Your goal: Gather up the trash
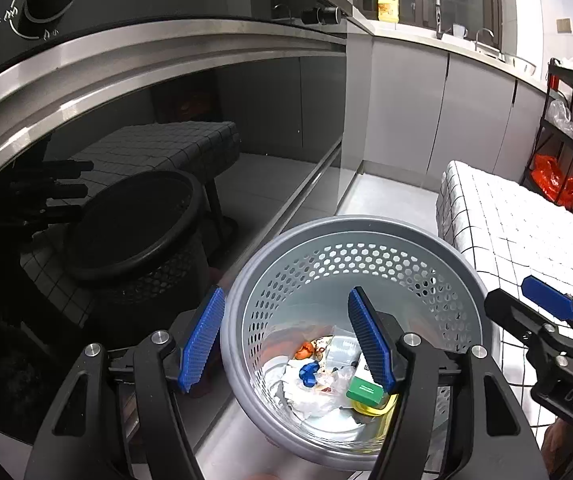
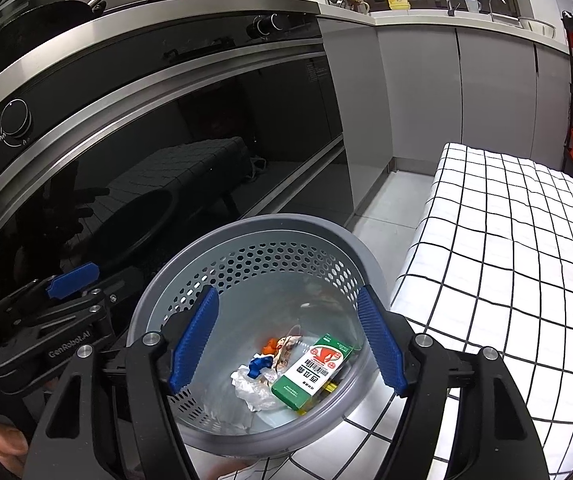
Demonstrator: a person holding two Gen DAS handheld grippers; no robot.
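Note:
A grey perforated waste basket (image 1: 350, 226) (image 2: 270, 224) stands on the floor between the oven and a checked table. Inside lie a green and white carton (image 1: 362, 392) (image 2: 310, 372), a blue scrap (image 1: 308, 372) (image 2: 258, 364), an orange bit (image 1: 304, 350) (image 2: 269, 345) and crumpled clear plastic (image 1: 306, 396) (image 2: 252, 388). My left gripper (image 1: 286, 340) (image 2: 86, 288) hovers open above the basket's left rim, nothing between its blue pads. My right gripper (image 2: 286, 344) (image 1: 510, 292) hangs open over the basket's mouth, holding nothing.
A black glass oven door (image 1: 146, 200) (image 2: 166, 160) rises close on the left and mirrors the basket. A table under a black-and-white checked cloth (image 1: 526, 248) (image 2: 506, 240) crowds the right. Grey cabinets (image 2: 418, 92) line the back; a black rack with an orange bag (image 1: 554, 180) stands far right.

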